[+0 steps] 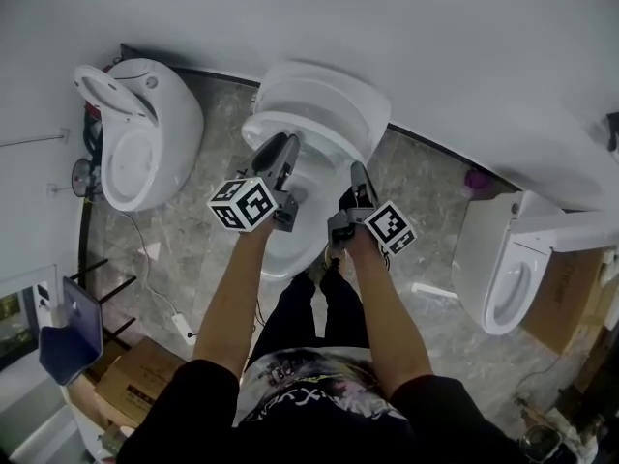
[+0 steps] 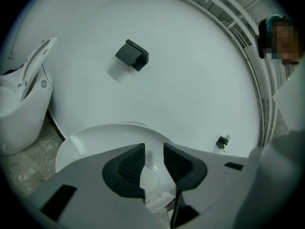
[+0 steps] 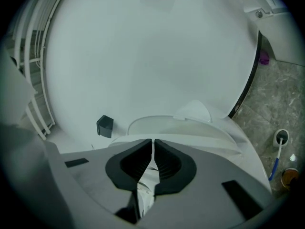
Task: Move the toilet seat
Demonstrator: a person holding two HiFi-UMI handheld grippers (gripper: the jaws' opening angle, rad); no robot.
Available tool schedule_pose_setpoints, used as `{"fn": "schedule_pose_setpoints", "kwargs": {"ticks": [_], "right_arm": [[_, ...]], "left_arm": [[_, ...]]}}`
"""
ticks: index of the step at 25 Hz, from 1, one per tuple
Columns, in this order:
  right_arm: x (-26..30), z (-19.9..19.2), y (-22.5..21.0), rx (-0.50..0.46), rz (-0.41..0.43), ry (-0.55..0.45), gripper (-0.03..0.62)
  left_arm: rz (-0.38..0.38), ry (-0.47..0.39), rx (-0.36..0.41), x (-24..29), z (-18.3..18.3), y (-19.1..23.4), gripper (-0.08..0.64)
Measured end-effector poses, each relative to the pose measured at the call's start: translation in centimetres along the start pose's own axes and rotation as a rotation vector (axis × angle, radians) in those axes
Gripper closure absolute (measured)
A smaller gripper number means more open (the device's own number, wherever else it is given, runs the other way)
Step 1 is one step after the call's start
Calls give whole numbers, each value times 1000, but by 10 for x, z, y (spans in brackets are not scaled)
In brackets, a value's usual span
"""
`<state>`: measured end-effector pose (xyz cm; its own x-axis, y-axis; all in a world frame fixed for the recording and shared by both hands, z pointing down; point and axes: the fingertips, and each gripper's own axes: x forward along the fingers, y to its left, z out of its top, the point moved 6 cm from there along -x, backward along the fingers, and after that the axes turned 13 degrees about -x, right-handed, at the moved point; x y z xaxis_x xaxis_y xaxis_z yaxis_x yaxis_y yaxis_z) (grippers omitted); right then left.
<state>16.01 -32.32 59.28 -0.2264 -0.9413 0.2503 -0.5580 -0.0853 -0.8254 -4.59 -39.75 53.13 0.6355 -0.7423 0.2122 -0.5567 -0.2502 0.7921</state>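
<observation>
The middle toilet [image 1: 290,245] stands against the white wall with its white seat [image 1: 314,109] tilted up from the bowl. My left gripper [image 1: 280,150] reaches the seat's front left rim. In the left gripper view its jaws [image 2: 153,159] stand narrowly apart with the white seat rim [image 2: 95,140] filling the gap, the pads closed on it. My right gripper [image 1: 356,174] hovers over the bowl's right side. Its jaws [image 3: 153,151] are shut to a thin slit with nothing between them, and the seat [image 3: 181,128] lies just beyond.
A second toilet [image 1: 145,133] stands at the left and a third [image 1: 513,269] at the right. Cardboard boxes [image 1: 135,380] sit at the lower left. A toilet brush [image 3: 281,140] stands on the marble floor [image 1: 426,191]. A black fitting [image 2: 132,55] hangs on the wall.
</observation>
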Motion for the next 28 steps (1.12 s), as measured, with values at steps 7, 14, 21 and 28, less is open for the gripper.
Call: {"fn": "schedule_pose_setpoints", "kwargs": {"ticks": [7,14,21,28], "right_arm": [[32,20,-9,-15,-14,-20,580],[53,29,-18,-47,-24,-14,588],[59,40,10,-194,37,-6,588],[46,66,79,-516,167,22,588]], "left_arm": [[27,47,105,30,9,14,426],[36,62,145,50,16,19,428],[37,49,225,47,25,12,461],[5,22,358,11,54,-26,483]]}}
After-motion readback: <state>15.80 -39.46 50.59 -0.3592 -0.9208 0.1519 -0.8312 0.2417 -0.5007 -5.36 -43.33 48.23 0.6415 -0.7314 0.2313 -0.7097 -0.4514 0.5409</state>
